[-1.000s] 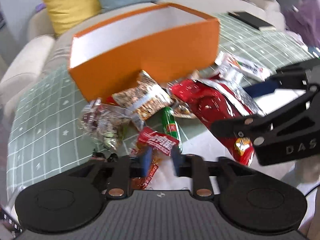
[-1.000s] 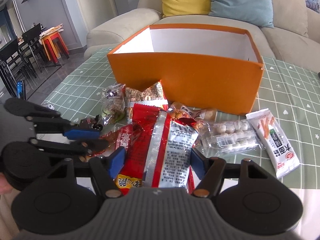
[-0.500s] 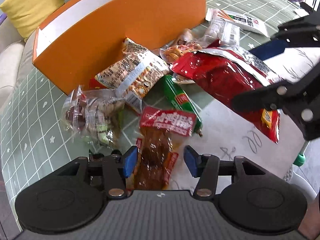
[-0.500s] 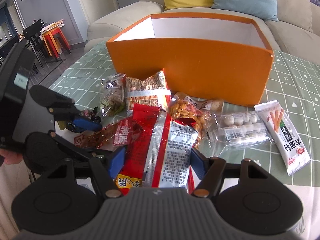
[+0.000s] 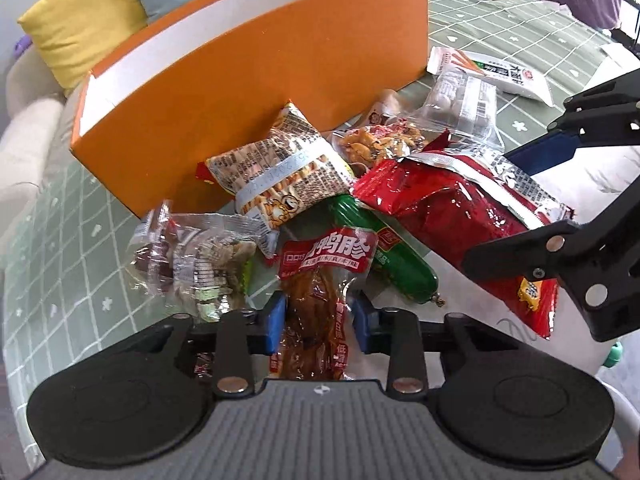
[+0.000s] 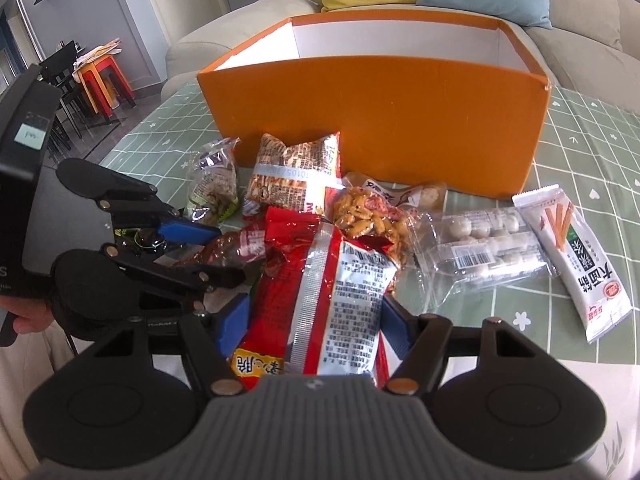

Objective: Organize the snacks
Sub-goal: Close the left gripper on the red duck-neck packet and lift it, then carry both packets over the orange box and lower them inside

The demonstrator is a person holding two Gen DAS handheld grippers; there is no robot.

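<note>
1. While the left hand-held gripper [image 5: 316, 322] is closing around the brown meat packet [image 5: 316, 312], just before the orange box [image 5: 260, 92], centred pad contact should be ensured.
2. The red bag [image 6: 320, 292] is clamped by the right hand-held gripper [image 6: 316, 320].

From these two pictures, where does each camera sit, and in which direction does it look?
Left wrist: sits on the left gripper, looking down over its closing jaws at the brown meat packet between them; the right gripper shows on the right.
Right wrist: sits on the right gripper, looking down at the big red bag between its pads; the left gripper and a hand show on the left.
Both share the orange box and the snack pile.
</note>
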